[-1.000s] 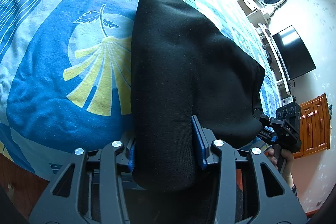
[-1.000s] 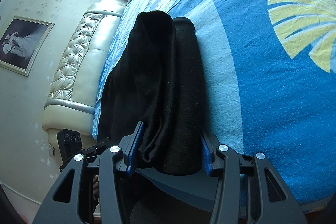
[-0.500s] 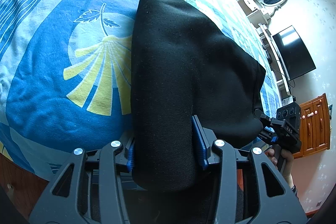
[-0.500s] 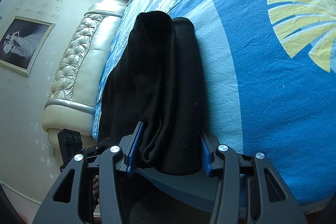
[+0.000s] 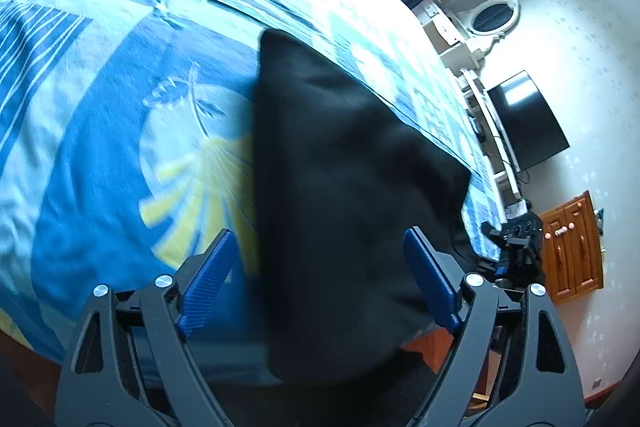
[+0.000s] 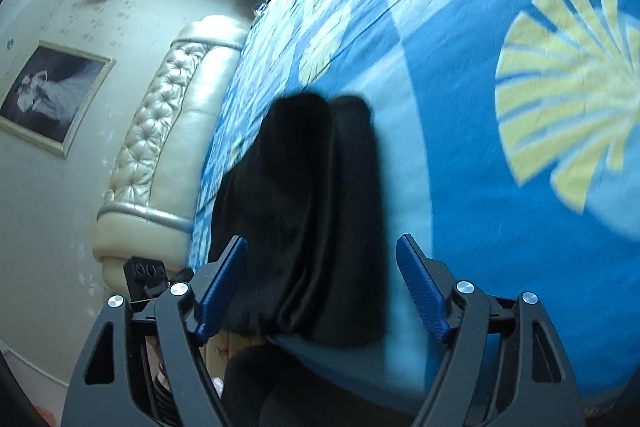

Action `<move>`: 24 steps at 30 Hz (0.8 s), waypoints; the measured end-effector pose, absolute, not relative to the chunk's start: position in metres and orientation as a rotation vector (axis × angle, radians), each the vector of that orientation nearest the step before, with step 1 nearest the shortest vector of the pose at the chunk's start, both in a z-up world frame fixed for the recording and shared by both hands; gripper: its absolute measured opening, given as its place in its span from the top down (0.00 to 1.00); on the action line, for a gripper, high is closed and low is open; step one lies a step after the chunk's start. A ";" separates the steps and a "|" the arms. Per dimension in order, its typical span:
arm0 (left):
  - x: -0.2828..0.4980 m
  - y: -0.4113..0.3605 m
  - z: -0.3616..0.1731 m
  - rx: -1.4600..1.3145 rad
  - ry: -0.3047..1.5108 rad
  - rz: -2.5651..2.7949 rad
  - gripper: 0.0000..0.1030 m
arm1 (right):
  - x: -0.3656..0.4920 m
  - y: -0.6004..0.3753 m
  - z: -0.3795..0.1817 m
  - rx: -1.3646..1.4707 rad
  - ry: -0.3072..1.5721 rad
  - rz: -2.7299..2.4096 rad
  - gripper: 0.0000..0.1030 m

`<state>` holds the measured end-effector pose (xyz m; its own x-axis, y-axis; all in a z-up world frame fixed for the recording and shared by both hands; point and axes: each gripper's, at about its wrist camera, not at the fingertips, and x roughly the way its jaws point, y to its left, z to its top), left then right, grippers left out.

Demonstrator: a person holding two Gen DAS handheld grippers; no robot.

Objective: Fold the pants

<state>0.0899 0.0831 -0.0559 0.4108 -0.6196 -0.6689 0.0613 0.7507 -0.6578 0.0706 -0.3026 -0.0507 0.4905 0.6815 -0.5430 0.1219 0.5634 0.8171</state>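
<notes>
— Looking along the left gripper [image 5: 316, 255]: fingers [image 5: 208, 283] spread wide, just opened, blue pads clear of the cloth on both sides. Black pants [image 5: 344, 187] folded into a thick dark slab, lying between the open jaws, running away from the camera across the bedspread [image 5: 100, 155].

— Any grip left on the cloth?

— None visible; a gap on the left pad's side, the right pad close beside the fold but not pressing. Near end of the pants hanging over the edge of the bed. Blue spread with a yellow fan print [image 5: 200, 195] just left of the pants. Farther right, the right gripper [image 5: 516, 239] at the pants' other corner, a dark television [image 5: 524, 123] on the wall, a wooden cabinet [image 5: 572, 251] with its doors closed, contents hidden.

— And from the right wrist?

— Seen along the right gripper [image 6: 320, 267]: fingers [image 6: 420, 287] also apart, also just opened, nothing pinched. Same pants [image 6: 312, 211] between the jaws, layered edges showing at the near end, resting at the bed's edge. Left pad close by the cloth, right pad well clear over the spread [image 6: 460, 107].

— Anything else?

— Padded cream headboard [image 6: 168, 131] beyond the pants, a framed picture [image 6: 52, 91] on the wall, the left gripper [image 6: 146, 275] low at left. All somewhat blurred.
</notes>
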 end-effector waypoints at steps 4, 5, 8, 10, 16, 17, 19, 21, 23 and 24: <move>0.123 0.088 -0.076 -0.669 1.111 -0.436 0.16 | 0.104 -0.299 -0.060 0.962 1.014 0.418 0.26; 0.130 0.088 -0.079 -0.687 1.115 -0.434 0.16 | 0.115 -0.296 -0.064 0.974 1.014 0.432 0.26; 0.153 0.089 -0.084 -0.724 1.113 -0.442 0.16 | 0.139 -0.290 -0.068 0.971 1.023 0.447 0.26; 0.169 0.086 -0.085 -0.721 1.113 -0.456 0.15 | 0.148 -0.290 -0.070 0.979 1.022 0.464 0.26; 0.188 0.080 -0.090 -0.726 1.112 -0.485 0.18 | 0.162 -0.281 -0.074 0.944 1.056 0.487 0.44; 0.190 0.076 -0.090 -0.694 1.114 -0.484 0.31 | 0.162 -0.279 -0.077 0.922 1.077 0.489 0.49; 0.189 0.070 -0.090 -0.649 1.131 -0.503 0.54 | 0.158 -0.281 -0.078 0.913 1.072 0.492 0.58; 0.188 0.063 -0.087 -0.584 1.125 -0.480 0.63 | 0.157 -0.280 -0.076 0.919 1.062 0.487 0.60; 0.186 0.058 -0.080 -0.519 1.104 -0.466 0.69 | 0.154 -0.280 -0.075 0.918 1.048 0.483 0.62; 0.186 0.055 -0.077 -0.494 1.095 -0.460 0.73 | 0.154 -0.279 -0.073 0.917 1.036 0.481 0.63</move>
<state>0.1859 0.0552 -0.0766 0.3867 -0.5780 -0.7186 0.1078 0.8022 -0.5873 0.1535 -0.2792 -0.0729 0.4558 0.7229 -0.5193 0.0694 0.5528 0.8304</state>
